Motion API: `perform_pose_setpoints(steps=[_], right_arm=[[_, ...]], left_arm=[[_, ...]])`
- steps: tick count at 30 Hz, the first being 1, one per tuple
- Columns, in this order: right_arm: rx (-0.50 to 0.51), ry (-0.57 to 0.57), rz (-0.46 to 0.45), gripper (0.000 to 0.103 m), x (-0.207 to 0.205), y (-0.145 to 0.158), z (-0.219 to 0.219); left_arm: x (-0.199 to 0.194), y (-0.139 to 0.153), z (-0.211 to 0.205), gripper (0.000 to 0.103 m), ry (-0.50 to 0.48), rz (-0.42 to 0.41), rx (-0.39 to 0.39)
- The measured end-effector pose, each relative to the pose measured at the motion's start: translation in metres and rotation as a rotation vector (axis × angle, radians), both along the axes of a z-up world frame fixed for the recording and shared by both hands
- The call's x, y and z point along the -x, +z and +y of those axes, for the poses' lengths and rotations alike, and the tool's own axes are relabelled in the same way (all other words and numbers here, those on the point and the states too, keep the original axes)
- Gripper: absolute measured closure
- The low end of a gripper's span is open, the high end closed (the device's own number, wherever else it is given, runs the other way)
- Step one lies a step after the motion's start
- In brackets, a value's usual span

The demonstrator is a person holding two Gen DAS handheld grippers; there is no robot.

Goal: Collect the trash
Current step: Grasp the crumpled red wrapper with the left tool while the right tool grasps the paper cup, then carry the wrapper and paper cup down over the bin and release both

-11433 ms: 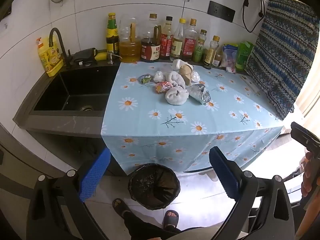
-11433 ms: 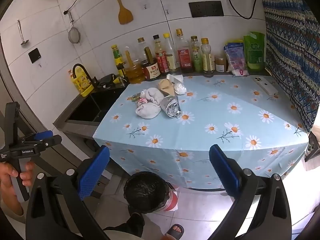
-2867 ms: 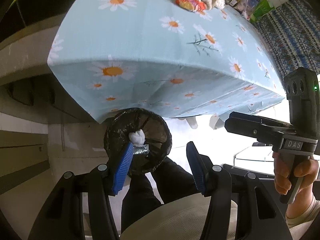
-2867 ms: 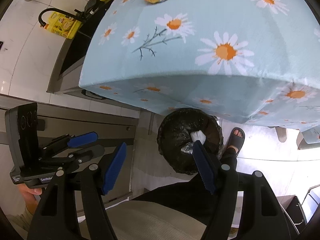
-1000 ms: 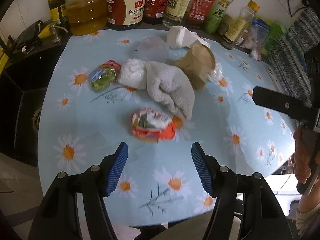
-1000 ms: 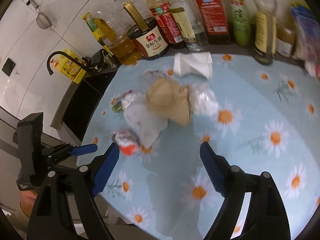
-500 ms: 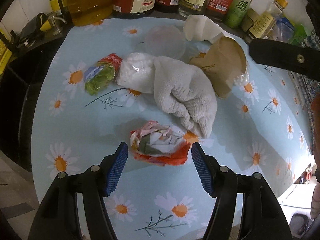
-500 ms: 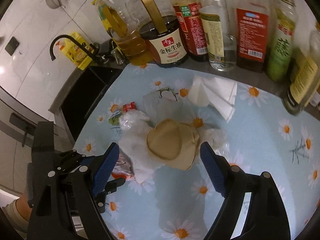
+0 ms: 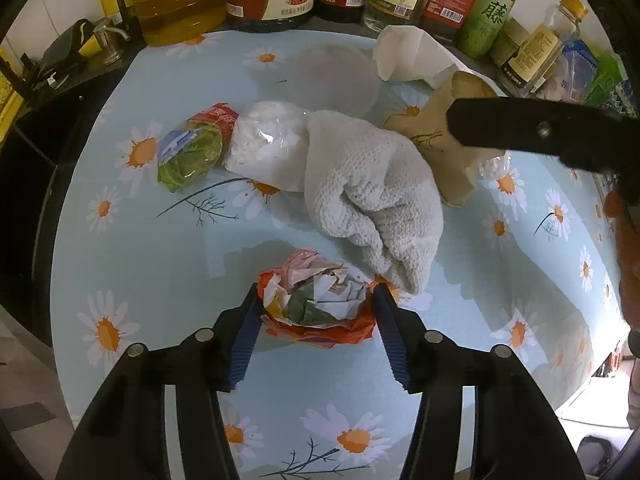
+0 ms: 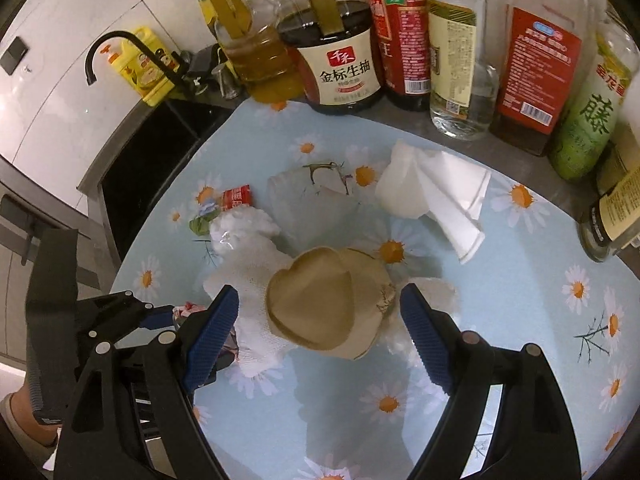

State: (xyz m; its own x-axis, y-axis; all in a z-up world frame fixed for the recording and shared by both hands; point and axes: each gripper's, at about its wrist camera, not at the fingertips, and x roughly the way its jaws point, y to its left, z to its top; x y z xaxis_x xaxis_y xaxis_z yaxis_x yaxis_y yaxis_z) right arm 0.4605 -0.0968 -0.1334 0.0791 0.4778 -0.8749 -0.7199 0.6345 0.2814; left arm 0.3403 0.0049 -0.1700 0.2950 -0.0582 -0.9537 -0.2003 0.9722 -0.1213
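Note:
A crumpled red-and-white wrapper (image 9: 316,304) lies on the daisy tablecloth (image 9: 160,240). My left gripper (image 9: 316,292) points down at it. Its jaws are closing, and the blue pads (image 9: 246,324) touch the wrapper on both sides. A crushed brown paper cup (image 10: 320,308) lies partly on a white knitted cloth (image 9: 372,200). My right gripper (image 10: 320,294) hangs over the cup, open, with the cup between its fingers and small gaps to both pads. Beside them lie a green-and-red wrapper (image 9: 188,152), a clear bag of white stuff (image 9: 268,140), a clear plastic lid (image 9: 332,76) and a white paper cup (image 10: 432,192).
Sauce and oil bottles (image 10: 344,68) line the back of the counter close behind the trash. A black sink (image 10: 152,152) with a black tap (image 10: 120,40) lies to the left. The right gripper's black finger (image 9: 540,132) crosses the left wrist view over the brown cup.
The left gripper has sunk onto the crumpled wrapper and its jaws have narrowed until they touch it. The right gripper has moved in over the brown cup, still wide.

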Motion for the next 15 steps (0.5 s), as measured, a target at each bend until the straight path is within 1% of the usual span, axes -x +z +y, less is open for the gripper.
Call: perform_pose_setpoints(steps=[2,4,5,8,9,10,15], right_arm=[[0.013,0.010,-0.001,0.022,-0.0003,-0.0036,0.0029],[0.025,0.024,0.003,0.031,0.0003,-0.0061,0.0049],[0.028,0.025,0.000,0.034,0.0001,-0.0066,0.0052],[0.021,0.028,0.001,0.034,-0.0012,-0.0063,0.0046],[0.017,0.026,0.003,0.036,-0.0018,-0.0060,0.0038],[0.012,0.027,0.009,0.054,-0.0022,-0.0059,0.0033],[0.008,0.022,0.016,0.055,-0.0040,-0.0068,0.0012]], left_arm=[[-0.0016,-0.0005,-0.0009,0.052,0.001,-0.005,-0.003],[-0.0022,-0.0004,-0.0011,0.053,0.008,-0.007,0.000],[-0.0027,-0.0006,-0.0012,0.053,0.011,-0.008,0.001],[0.0014,0.0003,0.0000,0.053,0.016,-0.007,0.008],[0.0018,0.0007,0.0004,0.053,0.019,-0.007,0.007],[0.0020,0.0012,0.0008,0.053,0.022,-0.008,0.008],[0.0032,0.0058,0.0039,0.053,0.035,-0.014,0.013]])
